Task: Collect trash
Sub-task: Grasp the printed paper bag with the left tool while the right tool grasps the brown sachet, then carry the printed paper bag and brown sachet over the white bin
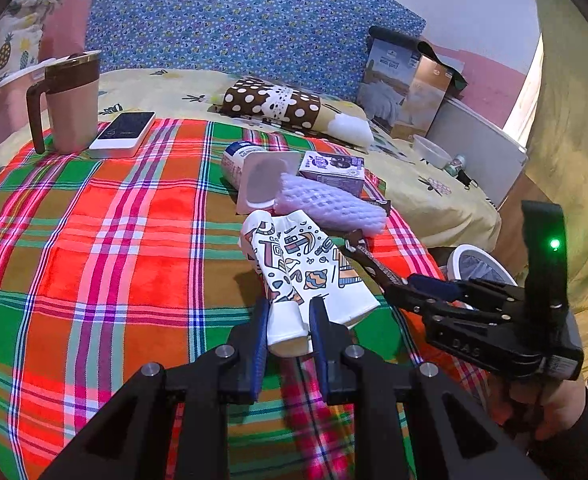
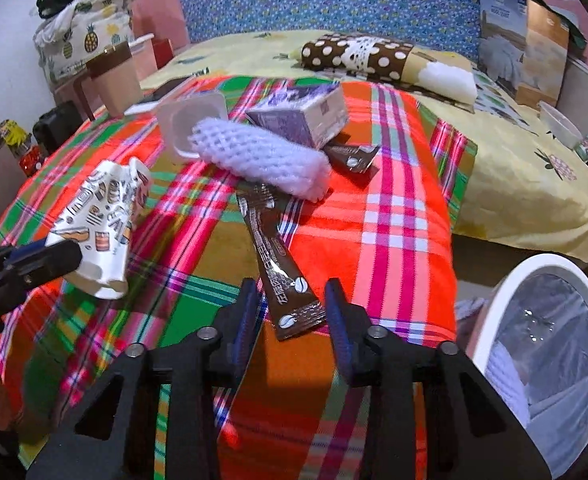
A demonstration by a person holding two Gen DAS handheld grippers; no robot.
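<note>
Well short of done. Left gripper point(image 1: 289, 330) pinching the base of a crushed paper cup point(image 1: 297, 264), lifted off the plaid blanket point(image 1: 94, 240). Right gripper point(image 2: 292, 316) closed on the near end of a brown sachet point(image 2: 278, 264), its long axis running away toward the foam net point(image 2: 262, 158), far end tucked under it. Still lying on the blanket: foam net, yogurt tub point(image 2: 190, 120), purple carton point(image 2: 305, 116), 1 more sachet point(image 2: 353, 158). White lined bin point(image 2: 541, 360) waiting beside the bed, low right.
</note>
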